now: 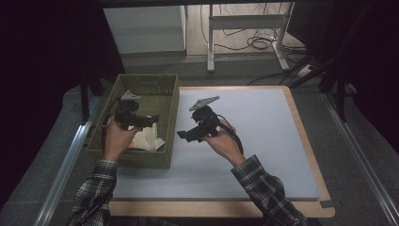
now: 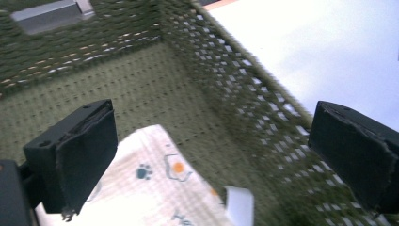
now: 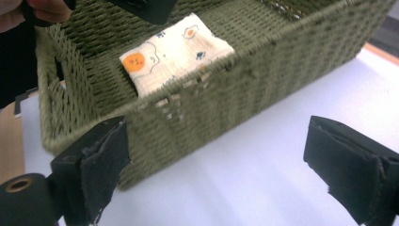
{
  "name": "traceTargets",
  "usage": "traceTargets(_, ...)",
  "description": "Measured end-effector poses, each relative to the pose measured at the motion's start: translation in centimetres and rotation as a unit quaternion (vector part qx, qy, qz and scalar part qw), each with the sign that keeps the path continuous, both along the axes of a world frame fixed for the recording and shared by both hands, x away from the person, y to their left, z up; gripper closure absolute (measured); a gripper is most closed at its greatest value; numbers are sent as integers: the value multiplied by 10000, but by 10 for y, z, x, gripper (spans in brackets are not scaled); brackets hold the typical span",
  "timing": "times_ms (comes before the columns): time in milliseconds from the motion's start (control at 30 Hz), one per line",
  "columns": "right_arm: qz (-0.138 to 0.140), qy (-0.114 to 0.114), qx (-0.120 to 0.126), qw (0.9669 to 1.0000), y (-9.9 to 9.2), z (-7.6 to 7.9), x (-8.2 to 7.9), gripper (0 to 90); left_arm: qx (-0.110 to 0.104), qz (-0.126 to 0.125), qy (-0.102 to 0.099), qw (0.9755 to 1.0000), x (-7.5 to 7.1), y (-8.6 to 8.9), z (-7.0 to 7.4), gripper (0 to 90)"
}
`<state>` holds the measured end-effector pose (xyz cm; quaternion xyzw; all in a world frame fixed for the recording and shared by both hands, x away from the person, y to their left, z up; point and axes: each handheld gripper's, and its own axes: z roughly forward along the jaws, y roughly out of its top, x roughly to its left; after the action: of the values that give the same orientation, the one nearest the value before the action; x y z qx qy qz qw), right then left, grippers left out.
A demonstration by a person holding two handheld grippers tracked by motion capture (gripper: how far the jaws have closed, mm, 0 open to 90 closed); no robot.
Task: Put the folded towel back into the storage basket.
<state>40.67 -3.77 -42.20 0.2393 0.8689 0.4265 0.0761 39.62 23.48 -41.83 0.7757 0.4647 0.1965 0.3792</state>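
Folded cloth [image 3: 176,49] with printed animal motifs lying flat on the floor of the woven green basket [image 1: 171,117], at the near end, close against the side wall facing the table's [image 1: 263,141] open area; same cloth [image 2: 155,188] seen in the left gripper view directly below the jaws, with a white tag at its edge. Left tongs [image 1: 149,120] held over the basket interior, jaws spread wide, nothing between them. Right tongs [image 1: 183,135] held outside the basket, above the pale table surface just beside the basket wall, jaws likewise spread wide and empty, aimed toward the basket. No contact between either pair of tongs and the cloth. Judged stage: placement of the cloth in the basket apparently complete, both pairs of tongs released; remaining work, if any, limited to drawing both hands clear of the basket. No further loose items visible on the table.
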Motion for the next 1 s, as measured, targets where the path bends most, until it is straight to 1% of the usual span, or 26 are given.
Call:
traceTargets(67,-16,5,-19,10000,-8,-1,-1,62,111,-61,-54,9999,-3,-7,1,8)
traceTargets(300,-128,-39,-35,9999,-37,-3,-4,43,208,-241,-186,9993,-14,-27,7,2)
traceTargets(367,-172,-1,-6,9999,-46,-4,-5,42,168,-305,-210,9992,-18,-34,9,2)
traceTargets(433,-219,21,17,9998,-54,-6,-6,41,52,-405,-227,9989,-22,-41,10,1)
traceTargets(467,-227,7,18,9997,-59,-7,-6,41,28,-443,-229,9988,-23,-44,9,0)
traceTargets(533,-270,23,12,9996,-67,-9,-7,40,-35,-566,-267,9980,-28,-54,8,0)
traceTargets(700,-365,-34,-30,9993,-91,-12,-13,40,4,-788,-349,9963,-38,-75,1,0)
traceTargets(767,-396,-52,-53,9992,-98,-13,-15,40,-7,-844,-385,9957,-41,-83,-1,0)
traceTargets(833,-449,-83,-76,9989,-109,-13,-18,40,-10,-884,-420,9952,-44,-90,-2,0)
traceTargets(967,-557,-108,-64,9984,-129,-14,-23,40,-128,-997,-469,9938,-50,-104,-3,0)
traceTargets(1000,-602,-111,-54,9981,-137,-15,-25,40,-134,-1015,-474,9936,-51,-107,-4,0)
